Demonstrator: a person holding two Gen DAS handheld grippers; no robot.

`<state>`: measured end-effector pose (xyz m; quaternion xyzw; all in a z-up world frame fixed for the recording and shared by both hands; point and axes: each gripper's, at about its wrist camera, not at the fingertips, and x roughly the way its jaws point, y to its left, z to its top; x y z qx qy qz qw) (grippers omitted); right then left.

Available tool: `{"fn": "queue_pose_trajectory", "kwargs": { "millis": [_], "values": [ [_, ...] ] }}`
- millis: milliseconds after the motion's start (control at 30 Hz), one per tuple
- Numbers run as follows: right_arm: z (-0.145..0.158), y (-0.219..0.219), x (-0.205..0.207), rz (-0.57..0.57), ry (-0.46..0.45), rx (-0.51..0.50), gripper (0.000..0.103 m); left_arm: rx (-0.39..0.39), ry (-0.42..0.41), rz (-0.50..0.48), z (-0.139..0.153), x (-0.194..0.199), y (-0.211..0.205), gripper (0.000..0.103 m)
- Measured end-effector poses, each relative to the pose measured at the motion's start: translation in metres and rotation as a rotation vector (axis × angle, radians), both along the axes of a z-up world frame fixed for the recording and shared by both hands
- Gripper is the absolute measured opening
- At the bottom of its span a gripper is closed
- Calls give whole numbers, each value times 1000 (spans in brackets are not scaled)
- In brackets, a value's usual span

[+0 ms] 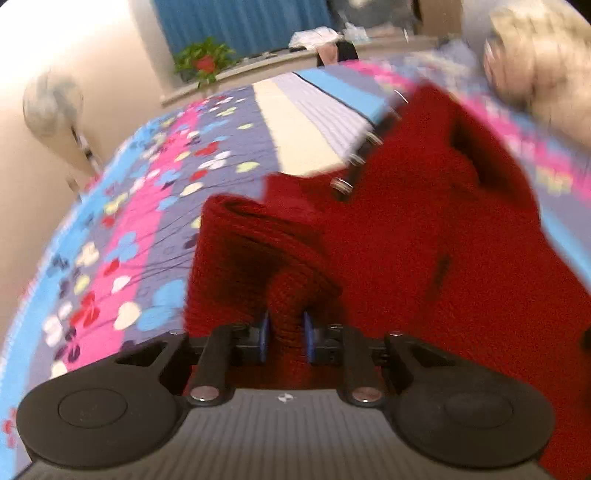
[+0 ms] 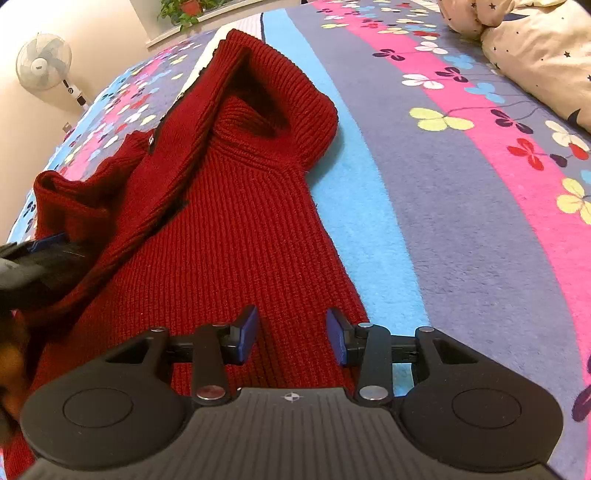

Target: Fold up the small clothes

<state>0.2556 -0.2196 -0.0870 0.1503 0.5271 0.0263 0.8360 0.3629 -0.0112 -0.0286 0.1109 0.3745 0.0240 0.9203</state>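
Bright floral bedspread fills the left wrist view, purple, pink and blue bands running away toward a windowsill with a potted plant and blue curtains behind it. Off at the left edge stands a pedestal fan, blurred. Down front, the left gripper has its blue pads pinched tight on a bunched ridge of the red knit sweater, and the fabric rises up between them in a thick fold. Metal snaps glint along the dark placket edge further back, and the whole picture is smeared with motion.

Over to the right wrist view, much sharper: the red knit sweater lies spread on the bedspread, collar pointing away, its right edge resting along the blue stripe. The right gripper hangs just over the knit with its blue pads standing well apart, nothing between them but ribbed wool below. At the left border the other gripper's dark body pokes in, blurred, against the sweater. A star-print pillow sits at the top right, the fan at top left
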Motion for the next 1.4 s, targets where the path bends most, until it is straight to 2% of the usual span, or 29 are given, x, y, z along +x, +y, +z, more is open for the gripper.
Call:
{"fn": "queue_pose_trajectory", "kwargs": {
  "millis": [67, 100, 133, 167, 200, 233, 267, 300, 333, 367, 433, 467, 500, 533, 600, 767, 800, 867, 900, 967, 1000, 1100, 1200, 1267, 1300, 1367, 1400],
  "values": [
    [0, 1, 0, 1, -1, -3, 43, -10, -53, 91, 28, -8, 59, 17],
    [0, 1, 0, 0, -1, -4, 43, -48, -73, 157, 41, -14, 95, 17],
    [0, 2, 0, 0, -1, -6, 43, -90, -97, 255, 53, -23, 134, 17],
    [1, 2, 0, 1, -1, -10, 43, -93, -119, 367, 62, -33, 170, 16],
    [1, 4, -1, 3, -2, -16, 43, -67, -131, 471, 69, -43, 198, 8],
    [1, 5, -1, 4, -3, -21, 43, -76, -145, 550, 74, -55, 224, 9],
    [2, 8, 0, 8, -5, -27, 43, -136, -153, 577, 78, -66, 243, 9],
    [1, 10, -1, 11, -5, -33, 43, -196, -156, 571, 81, -74, 255, 12],
    [1, 12, -1, 14, -5, -38, 43, -217, -173, 546, 82, -82, 255, 19],
    [1, 14, -1, 17, -6, -44, 44, -196, -192, 503, 83, -86, 247, 24],
    [1, 17, -1, 22, -9, -57, 45, -160, -196, 386, 78, -87, 221, 48],
    [1, 19, -2, 25, -11, -63, 45, -161, -183, 324, 72, -83, 206, 52],
    [1, 19, -2, 29, -12, -67, 46, -162, -164, 270, 64, -78, 192, 60],
    [1, 20, -2, 34, -13, -69, 46, -154, -141, 218, 56, -72, 177, 72],
    [1, 19, -2, 39, -14, -70, 46, -107, -89, 125, 37, -55, 143, 86],
    [-2, 19, -1, 46, -16, -77, 46, 82, 13, 5, -22, -14, 70, 87],
    [-2, 21, 0, 50, -18, -82, 46, 125, 26, -14, -35, -4, 64, 86],
    [-4, 23, 0, 64, -23, -93, 47, 202, 62, -37, -54, 9, 63, 35],
    [-4, 23, 1, 68, -25, -95, 47, 194, 77, -23, -56, 14, 72, 15],
    [-4, 23, 1, 70, -28, -93, 47, 86, -2, 58, -30, 4, 111, 12],
    [-4, 23, 1, 72, -28, -94, 47, 64, -59, 121, -12, -3, 136, 12],
    [-4, 23, 2, 73, -30, -96, 47, 7, -219, 379, 31, -46, 226, 12],
    [-3, 25, 0, 75, -35, -103, 47, -28, -284, 668, 49, -103, 323, 13],
    [-2, 25, -1, 76, -36, -107, 47, -69, -241, 849, 46, -137, 376, 23],
    [-2, 26, -1, 75, -37, -108, 47, -111, -235, 916, 45, -154, 392, 33],
    [-3, 26, -1, 71, -40, -110, 47, -149, -275, 981, 46, -183, 397, 39],
    [-3, 26, -2, 69, -43, -112, 47, -144, -285, 978, 48, -191, 389, 48]
  ]
}}
